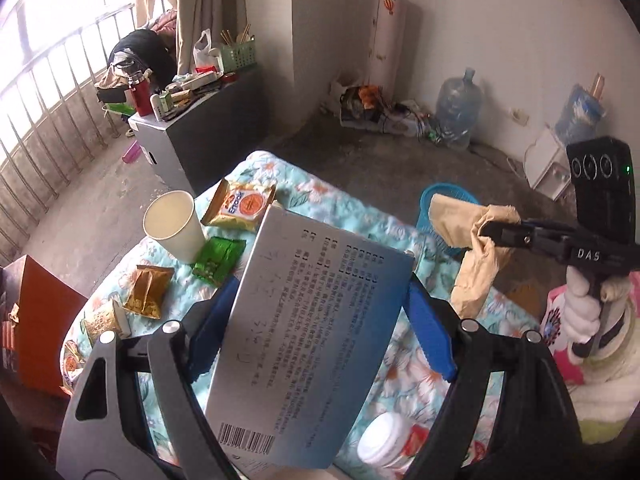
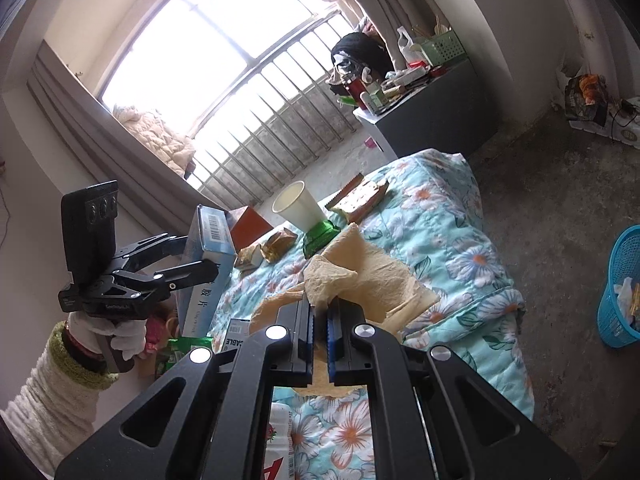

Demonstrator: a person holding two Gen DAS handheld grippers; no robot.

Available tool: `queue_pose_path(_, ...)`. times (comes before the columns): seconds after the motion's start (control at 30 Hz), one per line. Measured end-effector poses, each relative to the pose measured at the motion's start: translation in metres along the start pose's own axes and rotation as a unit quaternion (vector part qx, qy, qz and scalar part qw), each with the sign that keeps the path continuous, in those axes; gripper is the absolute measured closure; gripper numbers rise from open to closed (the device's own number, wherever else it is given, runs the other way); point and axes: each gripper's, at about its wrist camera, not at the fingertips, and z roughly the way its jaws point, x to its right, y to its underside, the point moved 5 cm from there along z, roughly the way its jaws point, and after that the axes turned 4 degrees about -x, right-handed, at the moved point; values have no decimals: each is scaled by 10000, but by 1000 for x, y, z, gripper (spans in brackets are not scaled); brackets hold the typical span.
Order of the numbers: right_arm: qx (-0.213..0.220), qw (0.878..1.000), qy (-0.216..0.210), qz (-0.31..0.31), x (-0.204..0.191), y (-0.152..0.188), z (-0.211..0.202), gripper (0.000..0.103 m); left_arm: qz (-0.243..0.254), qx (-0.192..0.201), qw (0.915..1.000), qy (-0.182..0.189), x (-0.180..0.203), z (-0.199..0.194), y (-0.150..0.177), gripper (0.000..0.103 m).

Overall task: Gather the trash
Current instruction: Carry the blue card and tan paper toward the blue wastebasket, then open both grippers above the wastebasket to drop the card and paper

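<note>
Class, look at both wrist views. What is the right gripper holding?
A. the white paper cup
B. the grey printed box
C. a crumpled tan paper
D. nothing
C: the right gripper is shut on the crumpled tan paper, while the grey printed box sits in the left gripper and the white paper cup stands untouched on the floral quilt.

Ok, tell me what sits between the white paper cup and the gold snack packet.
In the left wrist view, a green wrapper lies between the paper cup and the gold snack packet, by the cup's base.
</note>
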Motion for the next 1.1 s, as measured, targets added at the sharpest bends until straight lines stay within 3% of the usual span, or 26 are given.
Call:
queue_pose_path(0.27, 696, 9970, 215, 241, 33, -23, -57, 98, -211, 495, 9973, 506, 46, 9, -45, 26)
queue_pose_path(0.47, 1147, 9879, 789, 686, 100, -31, -107, 98, -304, 533, 9928, 1027, 106, 52, -89, 26)
queue_pose_path(0.6, 1316, 9748, 1341, 1207, 169, -28, -137, 98, -248, 198, 9908, 1313, 158, 108, -114, 26)
queue_pose_path(0.8, 1373, 9451, 2077, 2117, 285, -11, -158, 98, -208, -317, 9864, 1600, 238, 210, -145, 26)
queue_pose_path(1.1, 1210, 9052, 2469, 3241, 437, 16, -143, 98, -224, -1000, 9803, 1686, 352, 366, -171, 30)
